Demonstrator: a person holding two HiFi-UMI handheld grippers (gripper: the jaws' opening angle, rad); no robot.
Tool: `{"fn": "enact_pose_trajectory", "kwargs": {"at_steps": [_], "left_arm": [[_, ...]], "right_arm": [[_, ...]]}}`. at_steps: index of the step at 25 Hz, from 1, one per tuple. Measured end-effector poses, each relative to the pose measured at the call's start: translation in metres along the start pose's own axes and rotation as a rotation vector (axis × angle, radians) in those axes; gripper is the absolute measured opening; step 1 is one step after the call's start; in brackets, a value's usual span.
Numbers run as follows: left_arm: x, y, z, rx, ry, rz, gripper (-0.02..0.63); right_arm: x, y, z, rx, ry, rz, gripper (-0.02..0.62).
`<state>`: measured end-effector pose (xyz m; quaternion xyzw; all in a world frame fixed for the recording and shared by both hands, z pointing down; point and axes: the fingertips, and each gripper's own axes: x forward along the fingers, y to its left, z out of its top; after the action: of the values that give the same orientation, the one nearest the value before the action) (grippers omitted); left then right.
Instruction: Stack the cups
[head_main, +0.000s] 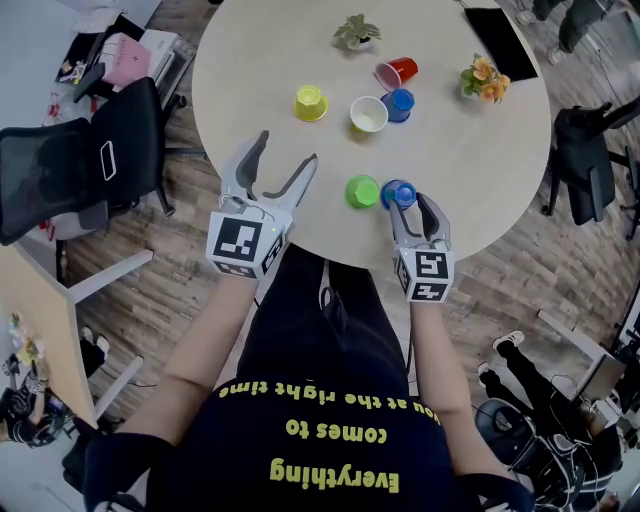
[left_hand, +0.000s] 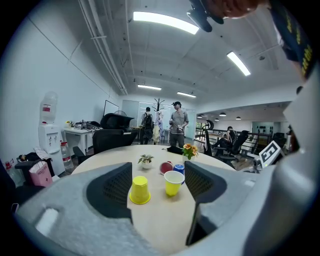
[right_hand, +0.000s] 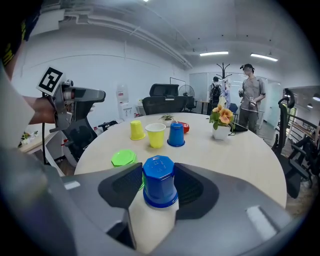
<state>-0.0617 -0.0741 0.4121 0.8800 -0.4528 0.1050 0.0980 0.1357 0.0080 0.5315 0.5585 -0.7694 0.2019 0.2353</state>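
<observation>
The right gripper (head_main: 405, 205) is closed on an inverted blue plastic cup (head_main: 398, 192) at the round beige table's (head_main: 480, 170) six o'clock edge, tilted downward, probably so the inverted green plastic cup (head_main: 362, 191) just at its nine o'clock can be capped. The left gripper (head_main: 285, 150) is held near-level at eight o'clock, jaws spread, empty.

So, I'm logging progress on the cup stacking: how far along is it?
Done: nothing; no stack shows yet. In hand: the right tool grips an upside-down blue cup beside the green cup; the left tool is open and empty. Left: all the stacking, with the upside-down yellow cup, upright yellow cup, other blue cup and red cup on its side.
</observation>
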Motion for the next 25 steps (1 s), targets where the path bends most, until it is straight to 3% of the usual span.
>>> {"fn": "enact_pose_trajectory", "kwargs": {"at_steps": [15, 25], "left_arm": [[0.005, 0.002, -0.002, -0.001, 0.007, -0.004, 0.333], [0.010, 0.003, 0.005, 0.001, 0.004, -0.010, 0.333]], "right_arm": [[0.000, 0.006, -0.012, 0.021, 0.035, 0.023, 0.232], [-0.006, 0.003, 0.007, 0.036, 0.005, 0.019, 0.253]]}}
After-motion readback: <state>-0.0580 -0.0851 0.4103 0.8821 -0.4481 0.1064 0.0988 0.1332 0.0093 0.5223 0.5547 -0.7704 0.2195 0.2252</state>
